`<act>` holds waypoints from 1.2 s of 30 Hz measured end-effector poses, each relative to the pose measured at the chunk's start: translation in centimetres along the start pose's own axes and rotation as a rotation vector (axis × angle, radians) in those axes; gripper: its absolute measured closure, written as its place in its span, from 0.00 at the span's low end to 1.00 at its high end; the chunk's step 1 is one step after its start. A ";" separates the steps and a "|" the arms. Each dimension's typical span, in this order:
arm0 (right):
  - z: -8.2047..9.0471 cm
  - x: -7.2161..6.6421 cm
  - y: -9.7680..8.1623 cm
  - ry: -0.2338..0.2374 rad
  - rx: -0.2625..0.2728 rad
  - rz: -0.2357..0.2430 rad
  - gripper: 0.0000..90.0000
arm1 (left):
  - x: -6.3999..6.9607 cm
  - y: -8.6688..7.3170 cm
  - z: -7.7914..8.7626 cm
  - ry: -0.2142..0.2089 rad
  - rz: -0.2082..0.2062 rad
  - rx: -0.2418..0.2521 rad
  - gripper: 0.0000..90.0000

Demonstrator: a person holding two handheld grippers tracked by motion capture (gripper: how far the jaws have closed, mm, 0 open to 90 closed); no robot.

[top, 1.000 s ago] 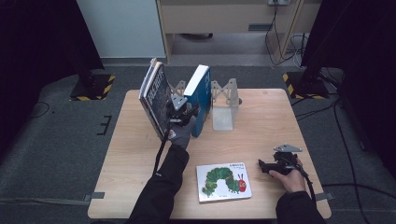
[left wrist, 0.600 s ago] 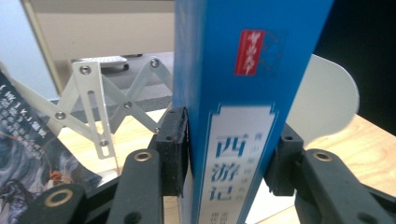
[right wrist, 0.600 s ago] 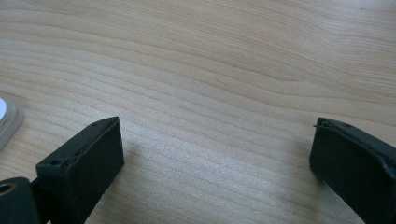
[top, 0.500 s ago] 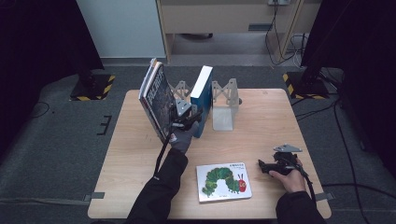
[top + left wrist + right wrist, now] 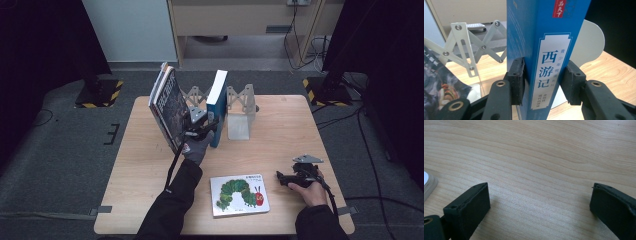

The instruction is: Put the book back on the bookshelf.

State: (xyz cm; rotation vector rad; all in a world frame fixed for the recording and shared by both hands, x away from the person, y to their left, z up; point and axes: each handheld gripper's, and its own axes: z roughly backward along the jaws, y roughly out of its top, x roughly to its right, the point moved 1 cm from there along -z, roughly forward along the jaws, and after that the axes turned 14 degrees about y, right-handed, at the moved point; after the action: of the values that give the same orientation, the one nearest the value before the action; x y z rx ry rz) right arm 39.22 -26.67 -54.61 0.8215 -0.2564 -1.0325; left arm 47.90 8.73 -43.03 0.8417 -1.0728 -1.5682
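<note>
Here, blue book point(image 5: 544, 50) upright, white spine label, black Chinese characters.

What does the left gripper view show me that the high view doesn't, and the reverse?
Left gripper view adds: the left gripper with pads pressed on both sides of the blue book, plus its spine lettering. High view adds: the caterpillar book lying flat and the right gripper to its right. Both: the blue book upright beside the white bookend.
</note>
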 end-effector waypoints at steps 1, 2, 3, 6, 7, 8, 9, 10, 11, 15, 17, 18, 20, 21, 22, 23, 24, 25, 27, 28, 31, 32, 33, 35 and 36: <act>0.0 0.0 0.0 0.000 0.000 0.000 0.04 | 0.1 0.0 -0.1 0.000 0.000 -0.001 0.63; 0.0 0.0 0.0 0.000 0.000 0.000 0.04 | 0.3 0.1 -0.2 -0.002 0.000 0.000 0.63; 0.0 0.0 0.0 0.000 0.000 0.000 0.04 | 0.4 0.1 -0.3 -0.003 0.002 -0.001 0.63; 0.0 0.0 0.0 0.000 0.000 0.000 0.04 | 0.6 0.2 -0.4 -0.008 0.007 -0.009 0.63; 0.0 0.0 0.0 0.000 0.000 0.000 0.04 | 0.6 0.2 -0.4 -0.009 0.011 -0.009 0.63; 0.0 0.0 0.0 0.000 0.000 0.000 0.04 | 0.7 0.2 -0.4 -0.011 0.015 -0.008 0.62; 0.0 0.0 0.0 0.000 0.000 0.000 0.04 | 0.8 0.2 -0.4 -0.012 0.015 -0.005 0.62; 0.0 0.0 0.0 0.000 0.000 0.000 0.04 | 0.9 0.2 -0.4 -0.012 0.013 -0.003 0.62; 0.0 0.0 0.0 0.000 0.000 0.000 0.04 | 0.9 0.1 -0.4 -0.012 0.013 -0.001 0.62; 0.0 0.0 0.0 0.000 0.000 0.000 0.04 | 0.9 -0.2 -0.3 -0.007 -0.003 0.019 0.62; 0.0 0.0 0.0 0.000 0.002 0.002 0.04 | 0.8 -0.6 -0.1 -0.015 -0.002 0.040 0.62; 0.0 0.0 0.0 0.002 0.000 0.005 0.04 | 0.7 -0.8 0.0 -0.020 -0.006 0.038 0.62; 0.0 0.0 0.0 0.003 0.000 0.005 0.04 | 0.6 -1.2 0.2 -0.034 -0.022 0.027 0.63; 0.0 0.0 0.0 0.002 0.000 0.005 0.04 | 0.5 -1.4 0.2 -0.039 -0.027 0.022 0.63; 0.0 0.0 0.0 0.003 0.000 0.005 0.04 | 0.4 -1.5 0.2 -0.046 -0.026 0.018 0.64; 0.0 0.0 0.0 0.003 0.000 0.005 0.04 | 0.3 -1.6 0.1 -0.055 -0.020 0.018 0.64; 0.0 0.0 0.0 0.003 0.000 0.005 0.04 | 0.2 -1.5 0.1 -0.059 -0.014 0.016 0.64; 0.0 0.0 0.0 0.002 0.000 0.006 0.04 | 0.2 -1.4 0.1 -0.060 -0.013 0.008 0.64; 0.0 0.0 0.0 0.004 -0.002 0.005 0.04 | 0.3 -1.2 0.1 -0.065 -0.007 -0.006 0.65; 0.0 0.0 0.0 0.004 -0.002 0.005 0.04 | 0.4 -1.1 0.1 -0.070 -0.001 -0.011 0.65; 0.0 0.0 0.0 0.004 -0.002 0.005 0.04 | 0.8 -1.0 0.0 -0.068 -0.001 -0.017 0.65; 0.0 0.0 0.0 0.004 -0.002 0.005 0.04 | 0.9 -1.0 -0.1 -0.068 0.002 -0.019 0.64; 0.0 0.0 0.0 0.004 -0.002 0.005 0.04 | 1.1 -0.9 -0.1 -0.068 0.003 -0.021 0.64; 0.0 0.0 0.0 0.004 -0.002 0.005 0.04 | 1.4 -0.8 -0.2 -0.066 0.004 -0.026 0.64; 0.0 0.0 0.0 0.003 -0.001 0.005 0.04 | 1.6 -0.8 -0.2 -0.065 0.002 -0.028 0.64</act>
State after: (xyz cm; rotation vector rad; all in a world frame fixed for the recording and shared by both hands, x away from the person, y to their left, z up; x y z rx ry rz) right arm 39.21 -26.67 -54.62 0.8214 -0.2556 -1.0265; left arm 47.44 7.23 -43.83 0.7752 -1.0956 -1.6144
